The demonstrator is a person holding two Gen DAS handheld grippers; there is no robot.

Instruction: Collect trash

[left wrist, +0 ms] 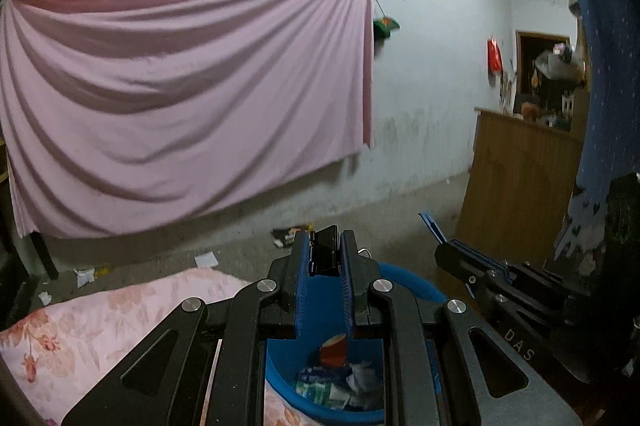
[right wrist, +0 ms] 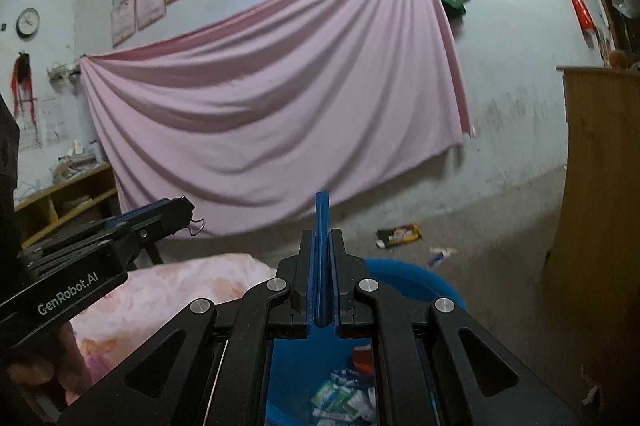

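Between the fingers of the left gripper (left wrist: 324, 246) sits a black binder clip (left wrist: 325, 246), clamped near the tips with its wire loop poking out to the right, while the right gripper (right wrist: 322, 238) is closed tight on a thin blue plastic piece (right wrist: 322, 210) that stands up past its tips; what that piece is I cannot tell. Both grippers hover side by side over the blue bin (left wrist: 416, 284), pointing forward and roughly level toward the pink sheet (left wrist: 180, 98) on the wall. Wrappers and a red cup (left wrist: 333, 350) already lie in the bin, so collecting seems well underway. On the floor beyond, a dark snack wrapper (right wrist: 399, 235), a small tube (right wrist: 440, 255) and white paper scraps (left wrist: 206, 260) remain, so more pickups are left.
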